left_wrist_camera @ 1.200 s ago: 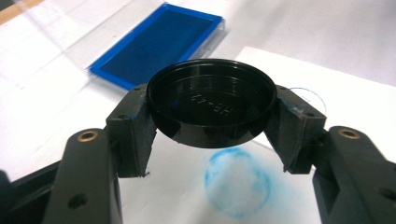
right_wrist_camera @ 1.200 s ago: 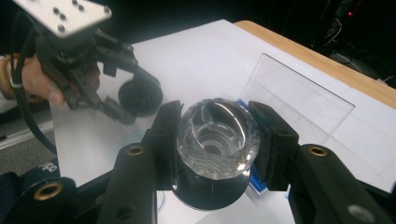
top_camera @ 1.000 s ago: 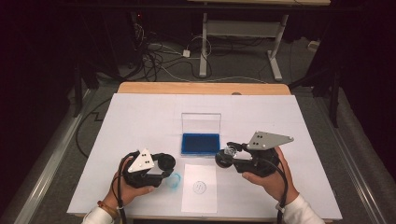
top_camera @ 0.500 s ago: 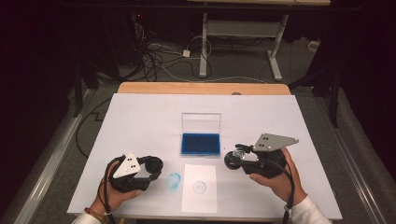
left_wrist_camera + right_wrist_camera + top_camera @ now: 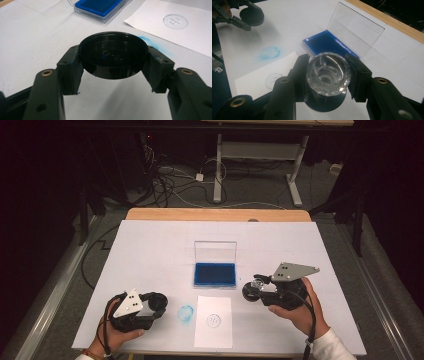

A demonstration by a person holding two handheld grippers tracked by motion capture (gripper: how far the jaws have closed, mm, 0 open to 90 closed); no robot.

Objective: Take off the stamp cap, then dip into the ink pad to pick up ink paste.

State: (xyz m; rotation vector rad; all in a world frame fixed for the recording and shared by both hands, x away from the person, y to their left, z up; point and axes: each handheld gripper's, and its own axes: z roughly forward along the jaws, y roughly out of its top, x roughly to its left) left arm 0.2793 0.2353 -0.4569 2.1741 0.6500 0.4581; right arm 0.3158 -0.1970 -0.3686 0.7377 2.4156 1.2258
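My left hand-held gripper (image 5: 113,68) clamps a black round cap (image 5: 113,58) at lower left; my right hand-held gripper (image 5: 327,75) clamps a clear faceted stamp (image 5: 328,73).

A round black cap (image 5: 113,57), hollow side up and shallow, sits clamped between the fingers (image 5: 71,71) of the left gripper (image 5: 150,309), both pads pressing its rim. A faceted clear-handled stamp (image 5: 328,73) with a dark round base stands gripped between the right gripper (image 5: 257,289) fingers (image 5: 299,75). Ahead of those fingers lie an open blue ink pad (image 5: 215,274), its clear lid upright, and a paper sheet (image 5: 214,321) bearing a circular print (image 5: 214,320).
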